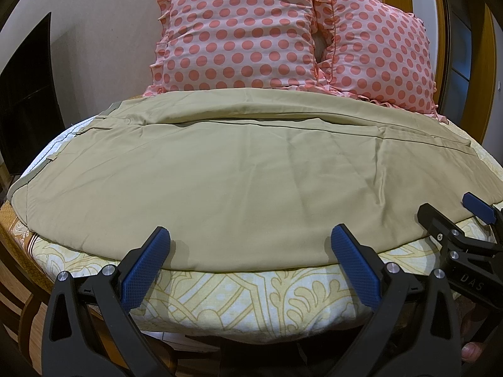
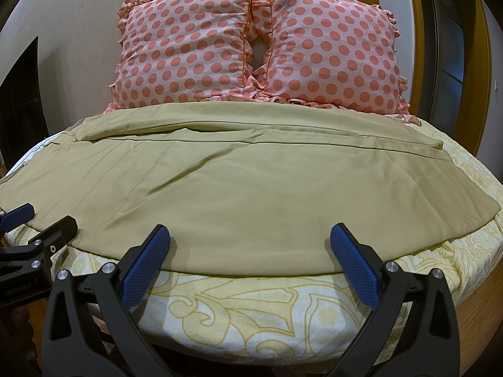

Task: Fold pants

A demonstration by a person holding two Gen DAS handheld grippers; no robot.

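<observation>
Khaki pants [image 1: 239, 182] lie flat across the bed, waistband at the left, leg hems at the right, one leg laid over the other; they also show in the right wrist view [image 2: 239, 188]. My left gripper [image 1: 251, 235] is open and empty, its blue pads just above the pants' near edge. My right gripper [image 2: 250, 234] is open and empty at the same near edge, further right. The right gripper shows at the right of the left wrist view [image 1: 452, 210]. The left gripper shows at the left of the right wrist view [image 2: 47, 216].
The bed has a yellow patterned sheet [image 1: 251, 295], also seen in the right wrist view [image 2: 251, 308]. Two pink polka-dot pillows [image 1: 239, 31] [image 2: 330, 50] stand behind the pants against the wall. A dark screen [image 1: 28, 94] is at the left and a wooden door frame [image 2: 418, 47] at the right.
</observation>
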